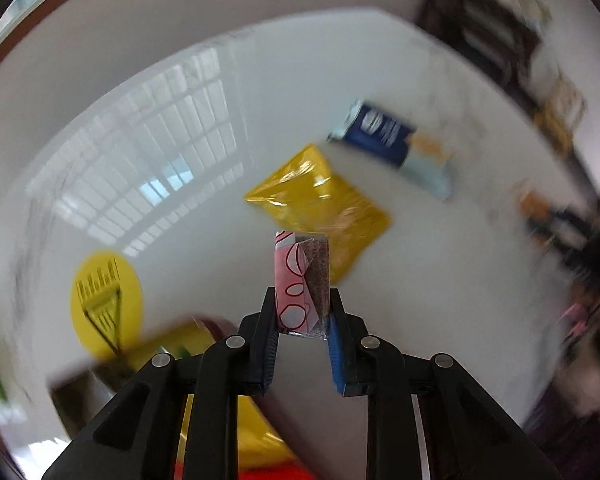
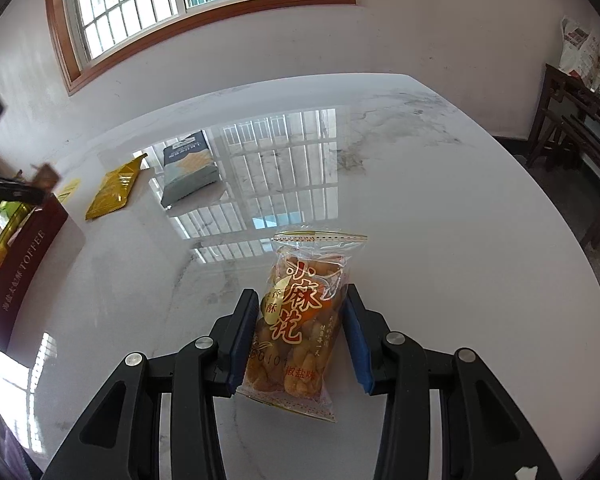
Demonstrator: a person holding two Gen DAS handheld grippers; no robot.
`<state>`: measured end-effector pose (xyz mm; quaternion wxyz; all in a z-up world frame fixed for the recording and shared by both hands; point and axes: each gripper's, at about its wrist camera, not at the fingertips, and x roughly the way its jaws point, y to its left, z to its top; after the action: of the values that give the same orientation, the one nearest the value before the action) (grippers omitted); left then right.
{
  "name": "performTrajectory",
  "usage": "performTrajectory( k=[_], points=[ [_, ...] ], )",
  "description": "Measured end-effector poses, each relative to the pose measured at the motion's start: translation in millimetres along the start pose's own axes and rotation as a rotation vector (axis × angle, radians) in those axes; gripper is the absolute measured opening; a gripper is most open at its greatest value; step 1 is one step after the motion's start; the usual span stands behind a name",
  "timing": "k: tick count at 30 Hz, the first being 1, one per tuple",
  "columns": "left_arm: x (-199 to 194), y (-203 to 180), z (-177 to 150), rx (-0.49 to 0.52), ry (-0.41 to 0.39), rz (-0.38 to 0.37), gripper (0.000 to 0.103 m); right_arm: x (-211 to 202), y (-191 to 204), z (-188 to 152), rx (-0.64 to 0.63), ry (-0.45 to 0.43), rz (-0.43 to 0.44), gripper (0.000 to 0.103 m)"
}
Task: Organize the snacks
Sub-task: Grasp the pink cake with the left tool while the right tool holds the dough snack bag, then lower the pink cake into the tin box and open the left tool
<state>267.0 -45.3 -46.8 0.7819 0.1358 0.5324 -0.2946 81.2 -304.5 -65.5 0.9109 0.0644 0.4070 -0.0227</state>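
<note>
Toffee box at tabletop left edge, contents unclear. Left claw clamps a small pink-and-brown wrapped snack, lifted above the yellow packet. Right claw pinches clear fried-twist packet with red lettering, resting on tabletop.

Looks like someone's home dining room: round white marble surface, wood-framed barred window, dark wooden chairs.

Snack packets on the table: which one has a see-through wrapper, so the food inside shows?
The fried dough twist packet between the right gripper pads. The yellow foil packet and the blue-and-grey packet are opaque.
</note>
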Motion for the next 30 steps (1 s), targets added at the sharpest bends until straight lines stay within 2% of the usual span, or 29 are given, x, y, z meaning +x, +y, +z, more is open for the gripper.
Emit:
performTrajectory(
  k=[4,8,14,19,24,27,30],
  points=[
    [-38.1,-15.4,-34.1,-0.165,-0.097,-0.068,0.023,4.1,-2.0,8.9,0.037,0.039,-0.012,0.04],
    [-71.1,-38.2,-77.9,-0.238,-0.178,-0.08,0.023,12.0,-3.1,19.8,0.057,0.062,-0.032,0.039],
    [-94.7,-43.8,-139.5,-0.343,-0.216,-0.112,0.023,23.2,-3.3,31.9,0.067,0.069,-0.076,0.036],
    [-117.0,-27.6,-185.1,-0.427,-0.243,-0.054,0.023,25.6,0.7,30.2,0.066,0.027,-0.108,0.036],
    [-136.2,-7.0,-225.2,-0.479,-0.25,0.058,0.023,26.1,3.6,31.0,0.061,0.026,-0.125,0.036],
    [-140.0,1.2,-239.6,-0.512,-0.258,0.072,0.023,28.0,5.3,32.7,0.049,0.03,-0.137,0.036],
    [-137.2,9.7,-239.8,-0.531,-0.261,0.073,0.023,28.0,4.7,32.8,0.05,0.03,-0.137,0.036]
  ],
)
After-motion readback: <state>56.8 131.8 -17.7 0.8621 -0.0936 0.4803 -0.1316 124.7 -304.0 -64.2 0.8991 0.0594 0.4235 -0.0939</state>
